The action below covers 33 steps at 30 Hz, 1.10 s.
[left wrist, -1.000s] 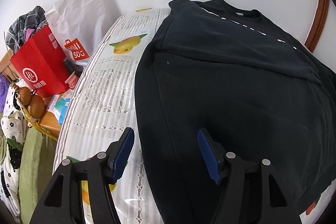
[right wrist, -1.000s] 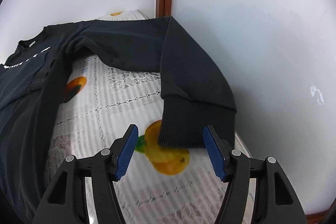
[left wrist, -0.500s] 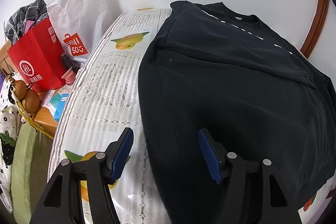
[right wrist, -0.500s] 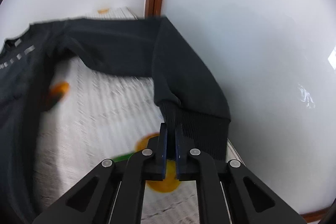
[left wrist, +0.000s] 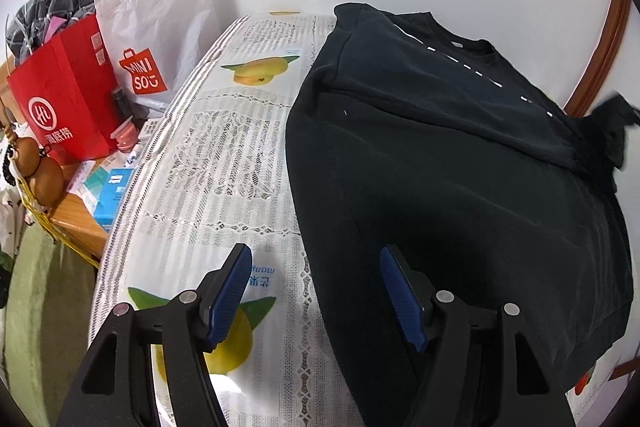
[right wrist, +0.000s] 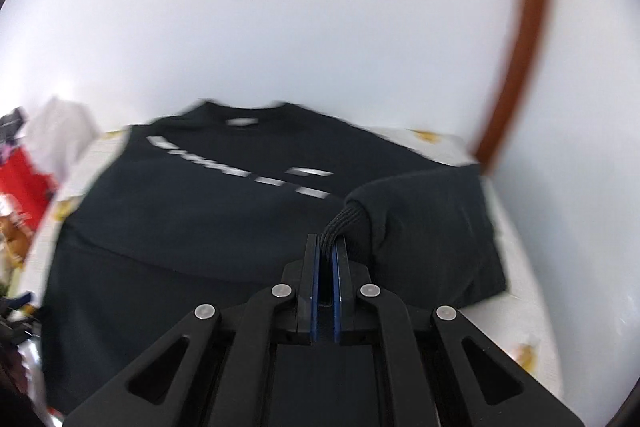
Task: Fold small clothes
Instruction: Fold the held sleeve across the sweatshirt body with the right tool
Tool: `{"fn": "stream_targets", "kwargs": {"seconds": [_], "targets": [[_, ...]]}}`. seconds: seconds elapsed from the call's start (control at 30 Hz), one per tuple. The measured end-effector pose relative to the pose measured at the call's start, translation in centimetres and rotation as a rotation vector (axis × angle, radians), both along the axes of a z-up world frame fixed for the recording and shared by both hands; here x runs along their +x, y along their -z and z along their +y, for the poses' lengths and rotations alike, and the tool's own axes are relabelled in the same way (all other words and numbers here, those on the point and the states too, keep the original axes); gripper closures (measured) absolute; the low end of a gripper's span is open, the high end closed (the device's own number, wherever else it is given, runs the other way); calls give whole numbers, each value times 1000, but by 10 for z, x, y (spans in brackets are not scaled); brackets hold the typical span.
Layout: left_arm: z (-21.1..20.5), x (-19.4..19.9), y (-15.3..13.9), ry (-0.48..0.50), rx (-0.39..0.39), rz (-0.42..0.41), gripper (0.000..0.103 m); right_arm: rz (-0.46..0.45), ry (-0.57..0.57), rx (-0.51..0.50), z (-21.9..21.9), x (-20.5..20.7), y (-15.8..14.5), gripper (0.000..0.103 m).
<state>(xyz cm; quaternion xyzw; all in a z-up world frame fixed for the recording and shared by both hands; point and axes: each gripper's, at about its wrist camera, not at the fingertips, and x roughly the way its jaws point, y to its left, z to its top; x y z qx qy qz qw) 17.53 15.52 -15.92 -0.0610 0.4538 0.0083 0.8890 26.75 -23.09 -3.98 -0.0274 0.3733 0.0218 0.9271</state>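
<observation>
right gripper point(right wrist: 325, 247): a second ago we had it open around the ribbed cuff point(right wrist: 344, 221); now the pads are clamped on that cuff, pinching it tight.
sleeve point(right wrist: 432, 227): it was stretched out flat toward the wall, now it's lifted and bunched over the right side of the black sweatshirt point(right wrist: 208, 227).
left gripper point(left wrist: 316, 291): jaws stand wide with nothing between them, hovering over the sweatshirt's left edge, which runs between the pads; we've barely shifted it.
sweatshirt spot: lying chest-up on the fruit-print tablecloth point(left wrist: 216, 163), collar toward the wall.
hard to see: right wrist view is smeared with motion blur, so the white chest print is unreadable; in the left view the raised sleeve is just a dark blur at the right edge, and the hem is cut off behind the gripper.
side stuff: red bag point(left wrist: 64, 103) sits left of the table.
</observation>
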Motion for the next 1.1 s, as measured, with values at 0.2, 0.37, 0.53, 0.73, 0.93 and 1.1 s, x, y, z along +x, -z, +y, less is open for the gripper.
{"fn": "stream_targets", "kwargs": {"seconds": [0.2,0.37,0.53,0.73,0.93,1.1], "targets": [[-1,-2,6,35,13,-4,35,40,-174,101,112,48,11,98],[4,-4,9,53,10,3,32,42,-293,138,183,75,16,98],[10,-3,11,48,12,4,29,78,-352,181,233,106,29,98],[11,3,11,38,26,9,29,170,-370,193,250,132,63,88],[6,17,0,28,25,-16,29,109,-318,182,188,110,60,67],[-10,42,-21,43,26,-60,29,79,-179,56,107,85,61,67]]}}
